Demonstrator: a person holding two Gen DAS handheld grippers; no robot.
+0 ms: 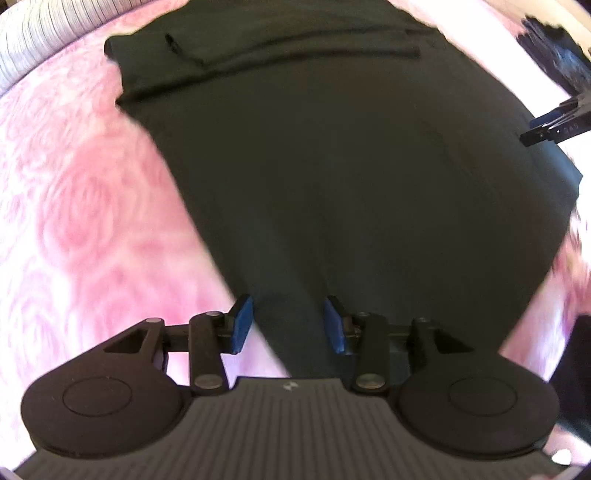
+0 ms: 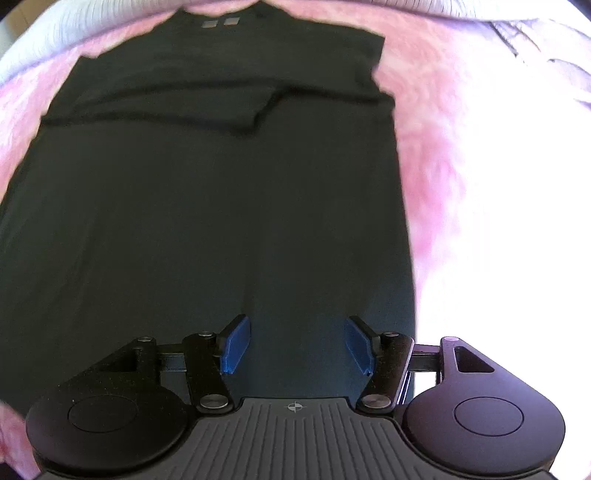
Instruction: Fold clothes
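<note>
A dark green T-shirt (image 1: 332, 166) lies flat on a pink rose-patterned bedspread (image 1: 74, 221), its sleeves folded in across the chest. In the right wrist view the shirt (image 2: 207, 206) fills the middle, with two small grey labels at the collar (image 2: 219, 23). My left gripper (image 1: 288, 323) is open and empty, over the shirt's near left hem corner. My right gripper (image 2: 295, 343) is open and empty, over the hem near the shirt's right edge. The right gripper's fingers also show in the left wrist view (image 1: 554, 127) at the far right.
A white ribbed cover (image 1: 37, 37) lies at the far end of the bed, also seen in the right wrist view (image 2: 480, 14). A dark furry thing (image 1: 554, 55) sits at the upper right. Bright light washes out the bedspread (image 2: 498, 221) to the right of the shirt.
</note>
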